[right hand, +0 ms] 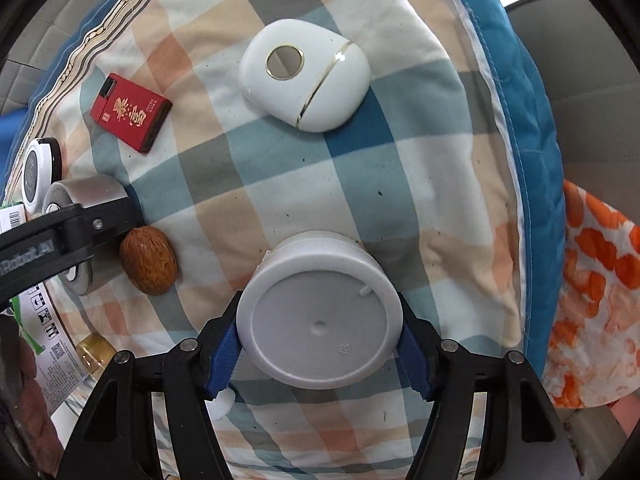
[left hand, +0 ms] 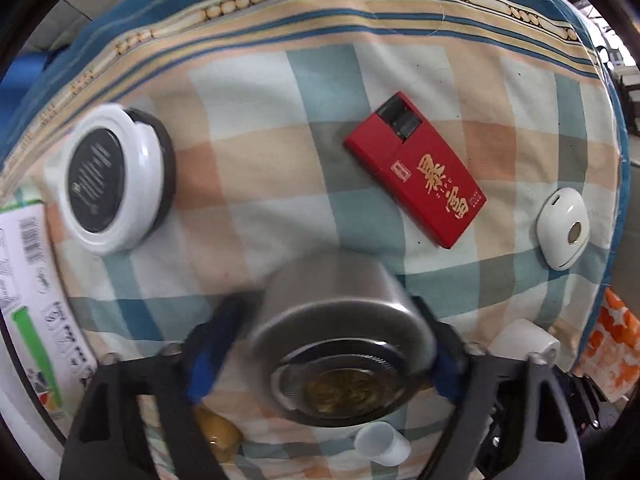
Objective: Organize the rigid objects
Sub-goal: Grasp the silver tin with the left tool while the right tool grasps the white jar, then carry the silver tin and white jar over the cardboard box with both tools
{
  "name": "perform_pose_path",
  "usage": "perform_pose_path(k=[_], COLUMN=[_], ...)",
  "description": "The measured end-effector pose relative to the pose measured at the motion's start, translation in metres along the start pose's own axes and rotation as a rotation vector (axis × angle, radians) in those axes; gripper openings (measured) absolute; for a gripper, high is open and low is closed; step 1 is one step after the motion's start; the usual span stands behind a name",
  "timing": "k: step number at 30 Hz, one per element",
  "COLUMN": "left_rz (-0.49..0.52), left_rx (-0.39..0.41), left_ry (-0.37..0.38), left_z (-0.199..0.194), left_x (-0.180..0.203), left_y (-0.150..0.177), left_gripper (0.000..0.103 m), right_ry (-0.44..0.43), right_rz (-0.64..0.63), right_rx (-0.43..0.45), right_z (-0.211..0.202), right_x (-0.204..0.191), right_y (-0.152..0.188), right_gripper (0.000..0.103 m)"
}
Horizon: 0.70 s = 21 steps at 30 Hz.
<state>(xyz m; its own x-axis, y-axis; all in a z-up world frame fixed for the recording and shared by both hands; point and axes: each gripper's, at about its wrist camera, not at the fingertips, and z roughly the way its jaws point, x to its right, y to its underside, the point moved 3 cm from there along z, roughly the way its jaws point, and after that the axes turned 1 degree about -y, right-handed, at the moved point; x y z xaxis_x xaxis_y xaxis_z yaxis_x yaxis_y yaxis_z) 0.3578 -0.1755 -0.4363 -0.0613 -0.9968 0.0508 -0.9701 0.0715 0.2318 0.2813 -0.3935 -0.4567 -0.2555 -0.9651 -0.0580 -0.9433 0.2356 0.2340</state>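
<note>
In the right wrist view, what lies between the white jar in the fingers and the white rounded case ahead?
Nothing: the right wrist view shows only bare checked cloth between the white jar and the white rounded case.

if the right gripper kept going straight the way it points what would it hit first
The right gripper, shut on the white jar, points up the checked cloth toward the white case. That case looks like the first thing in line, though depth is unclear in the fisheye view.

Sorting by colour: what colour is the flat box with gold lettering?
Red, with a dark end; the box shows best in the left wrist view.
</note>
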Motion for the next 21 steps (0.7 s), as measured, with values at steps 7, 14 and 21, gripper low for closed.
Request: perform_pose_path(k=[7, 14, 21], left_rz=[0.049, -0.031, -0.029], left_rx=[0.003, -0.001, 0.013], left_ry=[-0.109, -0.058, -0.057], left_z=[0.009, 0.022, 0.015], left_x=[-0.026, -0.041, -0.041], left_y=[0.015, 0.003, -0.012], left_gripper=[0.071, 0.084, 0.072], right_ry=[0.005, 0.002, 0.008], right_rz=[-0.020, 0.002, 0.011], right_rx=[-0.010, -0.026, -0.029], right_z=[-0.021, -0.012, -0.004], right_x=[-0.012, -0.019, -0.017], right_y=[0.002, 0.000, -0.013], right_gripper=[0.071, 0.074, 0.074])
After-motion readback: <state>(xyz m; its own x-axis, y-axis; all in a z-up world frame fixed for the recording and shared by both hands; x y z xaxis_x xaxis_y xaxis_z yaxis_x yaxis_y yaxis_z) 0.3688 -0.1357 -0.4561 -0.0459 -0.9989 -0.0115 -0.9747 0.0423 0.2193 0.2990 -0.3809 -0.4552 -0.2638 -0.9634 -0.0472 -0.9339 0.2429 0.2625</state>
